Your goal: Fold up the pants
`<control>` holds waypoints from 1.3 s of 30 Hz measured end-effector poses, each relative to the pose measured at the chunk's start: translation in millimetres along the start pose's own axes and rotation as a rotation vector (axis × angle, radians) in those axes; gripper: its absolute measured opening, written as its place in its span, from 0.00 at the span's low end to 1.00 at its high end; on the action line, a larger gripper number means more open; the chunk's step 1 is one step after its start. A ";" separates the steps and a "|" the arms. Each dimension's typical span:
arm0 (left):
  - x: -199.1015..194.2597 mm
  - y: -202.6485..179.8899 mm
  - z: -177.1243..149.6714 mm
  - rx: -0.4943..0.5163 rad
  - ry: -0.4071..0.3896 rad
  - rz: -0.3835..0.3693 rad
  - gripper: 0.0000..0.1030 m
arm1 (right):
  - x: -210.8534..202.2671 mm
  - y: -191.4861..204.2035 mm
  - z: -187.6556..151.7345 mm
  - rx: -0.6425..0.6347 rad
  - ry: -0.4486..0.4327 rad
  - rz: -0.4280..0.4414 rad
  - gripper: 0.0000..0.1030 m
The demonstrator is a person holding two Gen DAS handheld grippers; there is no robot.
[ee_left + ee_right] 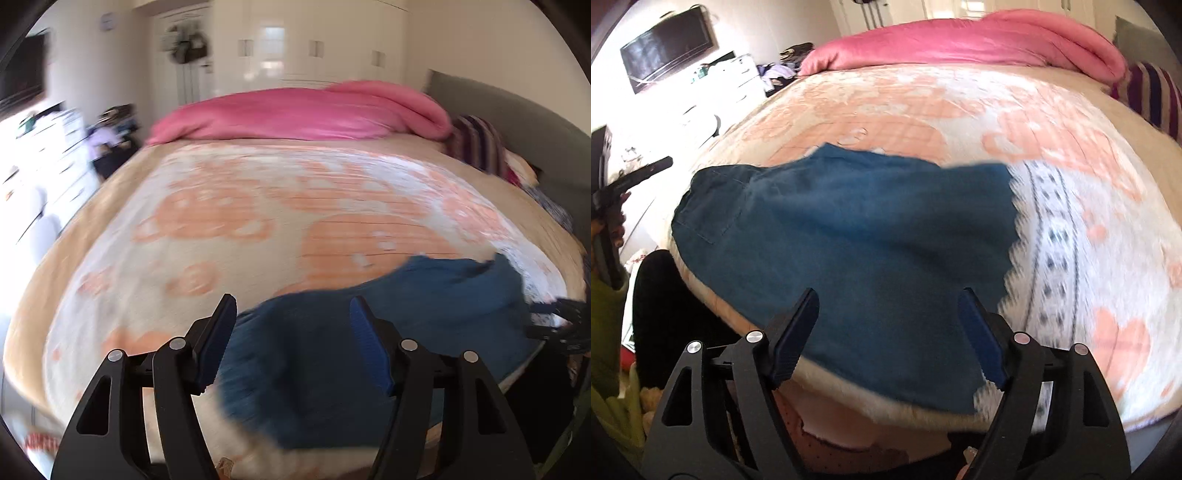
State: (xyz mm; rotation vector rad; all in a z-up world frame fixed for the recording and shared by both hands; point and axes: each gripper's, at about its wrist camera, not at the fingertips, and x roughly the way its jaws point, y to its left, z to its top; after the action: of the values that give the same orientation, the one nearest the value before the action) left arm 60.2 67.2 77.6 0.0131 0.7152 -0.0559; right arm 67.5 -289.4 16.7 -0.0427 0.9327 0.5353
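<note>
Pants (849,240) lie on the bed (1089,184) at its near edge, centre of the right wrist view, lower right of the left one. Both sets of fingers spread wide and empty — left gripper (293,332) above the pants' left end, right gripper (888,325) above the near hem, likely placed to take opposite ends for a fold. Fabric is teal-blue, roughly flat, patch pocket upper left — looks already doubled, though blur makes that uncertain.
</note>
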 end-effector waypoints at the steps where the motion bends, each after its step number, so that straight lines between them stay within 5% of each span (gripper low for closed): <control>1: 7.6 -9.1 6.1 0.016 0.006 -0.031 0.61 | 5.2 1.3 4.2 -0.009 0.005 0.007 0.69; 5: 62.4 -60.9 30.7 0.076 0.100 -0.218 0.61 | 24.7 0.0 6.0 -0.011 0.033 0.000 0.69; 11: 136.0 -110.3 37.0 0.208 0.216 -0.281 0.61 | 39.2 -7.2 -7.0 0.012 0.032 0.011 0.70; 16: 185.3 -109.3 26.0 0.153 0.309 -0.342 0.57 | 40.1 -12.0 -7.5 0.026 0.029 0.039 0.74; 17: 189.4 -108.7 24.0 0.142 0.310 -0.351 0.46 | 40.0 -12.4 -7.8 0.026 0.028 0.040 0.75; 18: 191.8 -108.7 22.0 0.132 0.312 -0.372 0.16 | 40.4 -12.5 -7.8 0.025 0.029 0.040 0.75; 19: 195.3 -111.2 20.7 0.120 0.310 -0.393 0.12 | 39.4 -13.1 -8.3 0.024 0.029 0.037 0.75; 25: 181.3 -92.9 34.1 0.036 0.161 -0.416 0.10 | 43.6 -8.3 -9.0 0.009 0.037 0.014 0.75; 28: 198.0 -91.4 26.3 0.049 0.190 -0.359 0.10 | 48.2 -1.9 -10.0 -0.003 0.044 -0.001 0.78; 33: 191.7 -83.9 25.0 -0.002 0.188 -0.399 0.10 | 41.1 6.4 -7.2 -0.014 0.036 -0.026 0.76; 39: 150.0 -83.9 32.5 0.031 0.104 -0.412 0.23 | -22.6 -39.9 28.9 0.101 -0.162 -0.096 0.76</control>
State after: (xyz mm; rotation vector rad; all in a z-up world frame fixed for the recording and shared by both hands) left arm 189.8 -24.6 4.3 -0.1023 0.8123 -0.4634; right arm 96.6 -326.0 44.0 0.0465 0.7937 0.3959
